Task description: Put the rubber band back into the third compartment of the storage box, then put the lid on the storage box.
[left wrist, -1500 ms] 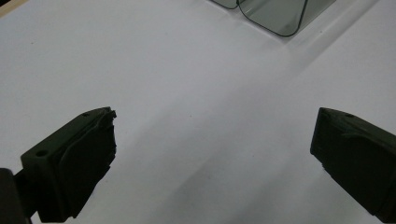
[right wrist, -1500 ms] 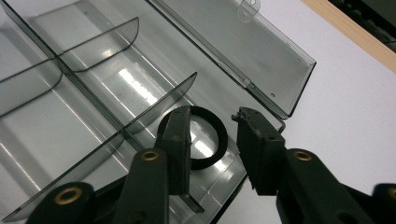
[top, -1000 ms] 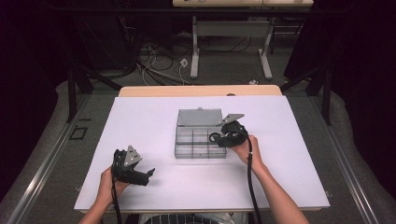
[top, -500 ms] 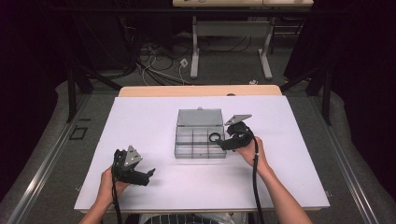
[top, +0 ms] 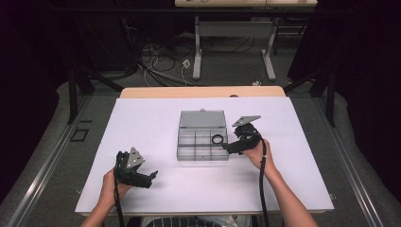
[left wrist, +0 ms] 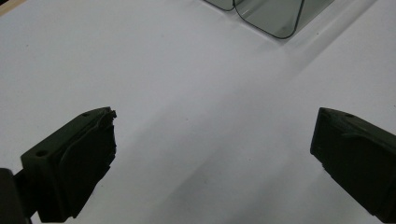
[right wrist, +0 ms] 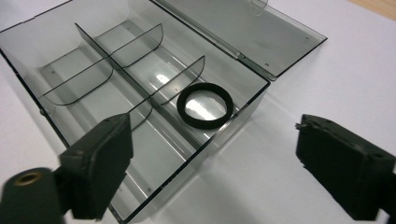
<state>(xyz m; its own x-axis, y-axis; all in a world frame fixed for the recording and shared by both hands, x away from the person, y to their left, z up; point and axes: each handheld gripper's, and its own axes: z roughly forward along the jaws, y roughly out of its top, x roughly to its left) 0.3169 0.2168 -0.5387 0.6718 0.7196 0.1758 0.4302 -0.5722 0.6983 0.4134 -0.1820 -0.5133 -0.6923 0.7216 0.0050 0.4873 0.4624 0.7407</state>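
Black ring (right wrist: 204, 105) lies flat in a rear corner compartment of the clear plastic box (top: 202, 152), lid (right wrist: 243, 28) folded back. Right claw (right wrist: 212, 163) has just been opening; jaws are spread with nothing between them, right beside the box wall. Risk: pulling back carelessly could catch the wall, shove the light box across the white tabletop (top: 293, 189) and jolt the ring out. Left claw (left wrist: 212, 158) is spread, empty, well apart.

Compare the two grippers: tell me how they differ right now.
The right gripper sits at the clear box beside the black ring; the left gripper rests far from it on the white table. Both are open; the right's jaws have just been opening, nothing between them.
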